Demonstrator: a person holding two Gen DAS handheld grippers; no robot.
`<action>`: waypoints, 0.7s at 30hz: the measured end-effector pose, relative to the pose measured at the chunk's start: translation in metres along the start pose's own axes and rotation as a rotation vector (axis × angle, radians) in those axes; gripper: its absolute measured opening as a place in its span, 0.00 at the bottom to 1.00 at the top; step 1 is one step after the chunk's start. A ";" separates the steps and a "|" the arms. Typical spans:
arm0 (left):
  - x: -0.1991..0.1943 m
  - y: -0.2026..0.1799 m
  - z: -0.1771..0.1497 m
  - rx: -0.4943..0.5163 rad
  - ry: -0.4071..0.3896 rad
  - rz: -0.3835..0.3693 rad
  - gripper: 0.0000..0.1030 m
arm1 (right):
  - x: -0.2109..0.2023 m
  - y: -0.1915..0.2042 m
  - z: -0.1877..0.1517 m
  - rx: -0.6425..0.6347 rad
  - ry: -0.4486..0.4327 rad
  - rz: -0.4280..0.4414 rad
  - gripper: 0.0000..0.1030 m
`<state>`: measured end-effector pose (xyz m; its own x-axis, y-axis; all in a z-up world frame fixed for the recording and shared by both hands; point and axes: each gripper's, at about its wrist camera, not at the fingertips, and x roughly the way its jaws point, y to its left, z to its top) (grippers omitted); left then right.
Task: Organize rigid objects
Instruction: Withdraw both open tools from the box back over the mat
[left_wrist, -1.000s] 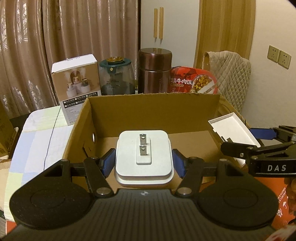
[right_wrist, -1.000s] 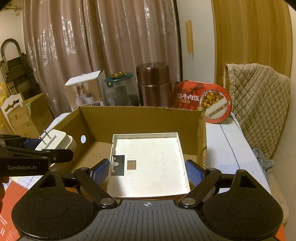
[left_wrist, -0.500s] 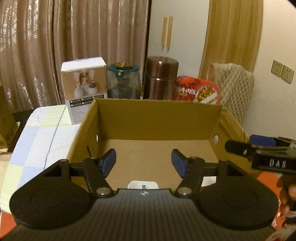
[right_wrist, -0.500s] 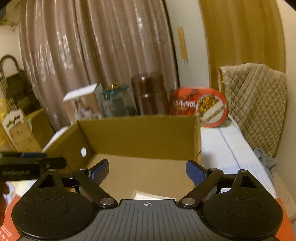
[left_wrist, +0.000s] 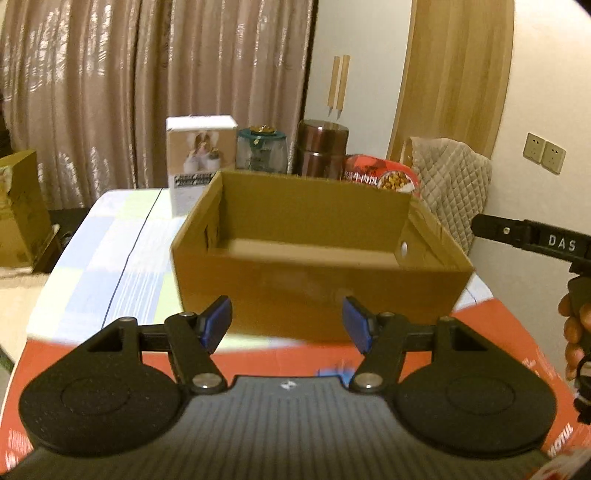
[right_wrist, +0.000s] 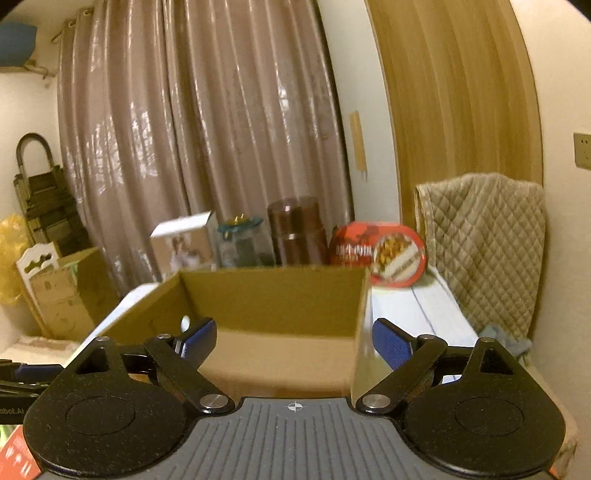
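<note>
Both the left hand-held gripper (left_wrist: 287, 322) and the right hand-held gripper (right_wrist: 294, 341) stand spread and carry nothing, in front of the box (left_wrist: 317, 291) on the surface (left_wrist: 110, 254). The box floor is mostly hidden from here, so whatever lies inside cannot be told. The carton (left_wrist: 199, 162), jar (left_wrist: 261, 149), canister (left_wrist: 322, 147) and tub (left_wrist: 380, 178) behind the box probably remain to be sorted.

A second ago my left gripper (left_wrist: 287, 324) was clamped on the white plug adapter and my right gripper (right_wrist: 294, 344) on the white tray, both held over the cardboard box (left_wrist: 321, 258). Half a second ago both pieces lay low inside it and my fingers had spread. Now both grippers gape with nothing between them and have pulled back past the box's near wall; neither piece shows from here.
</note>
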<state>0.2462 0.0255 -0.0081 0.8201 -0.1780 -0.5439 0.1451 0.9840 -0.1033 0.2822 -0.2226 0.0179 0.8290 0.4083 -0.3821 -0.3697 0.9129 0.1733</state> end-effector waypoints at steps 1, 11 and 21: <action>-0.007 0.000 -0.008 -0.007 0.001 0.005 0.60 | -0.008 0.000 -0.005 0.005 0.011 0.001 0.86; -0.053 -0.007 -0.079 0.052 0.044 0.009 0.60 | -0.068 -0.007 -0.069 -0.004 0.135 -0.009 0.86; -0.052 -0.018 -0.123 0.127 0.118 -0.034 0.60 | -0.082 0.002 -0.116 -0.112 0.233 0.029 0.86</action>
<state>0.1326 0.0163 -0.0803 0.7439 -0.2032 -0.6366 0.2467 0.9689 -0.0209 0.1651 -0.2536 -0.0558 0.7031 0.4120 -0.5796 -0.4465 0.8901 0.0910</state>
